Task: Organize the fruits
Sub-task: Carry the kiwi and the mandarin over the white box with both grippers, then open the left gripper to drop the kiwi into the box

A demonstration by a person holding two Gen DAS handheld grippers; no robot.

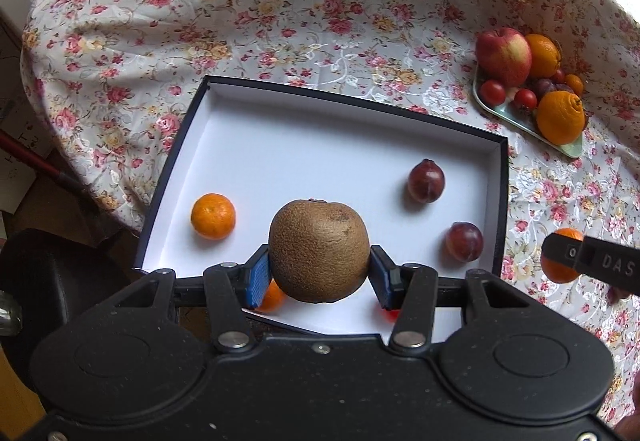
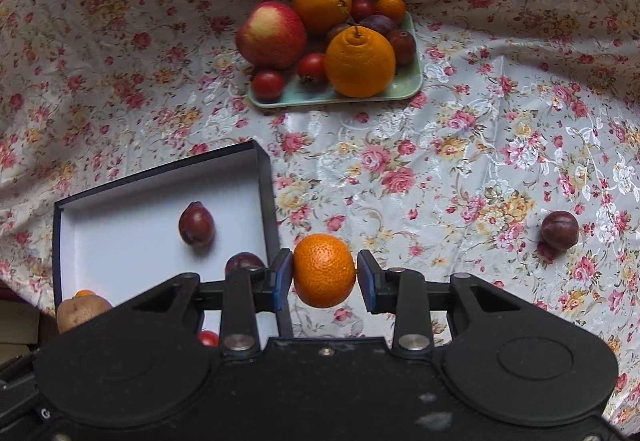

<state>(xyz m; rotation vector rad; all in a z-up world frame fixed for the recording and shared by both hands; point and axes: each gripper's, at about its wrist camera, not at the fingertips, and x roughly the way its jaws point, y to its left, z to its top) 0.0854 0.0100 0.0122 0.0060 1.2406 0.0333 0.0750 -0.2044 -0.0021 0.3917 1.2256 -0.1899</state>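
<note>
The left gripper (image 1: pixel 319 270) pinches a brown kiwi (image 1: pixel 319 250) between its blue pads, held over the near edge of the white-lined box (image 1: pixel 501 177). The right gripper (image 2: pixel 324 275) holds a small mandarin (image 2: pixel 324 270) at a middling width, above the cloth just right of the box wall. Inside the box lie another mandarin (image 1: pixel 213 216) at the left and two dark plums (image 1: pixel 426 180) at the right, with a small tomato glimpsed at the near edge.

The mandarin is round and gripped only at its sides, so I judge it could slip or bruise if the pads squeeze unevenly. The two tools are close together, and crossing paths over the box might knock the kiwi loose or scatter the loose fruit.

Farther back a pale green tray (image 2: pixel 400 91) holds an apple (image 2: pixel 271 34), oranges, tomatoes and plums; one plum (image 2: pixel 560 230) sits alone at the right. A wrinkled floral tablecloth (image 2: pixel 460 161) covers the table, with daylight at the far right and cardboard boxes beyond its left edge
</note>
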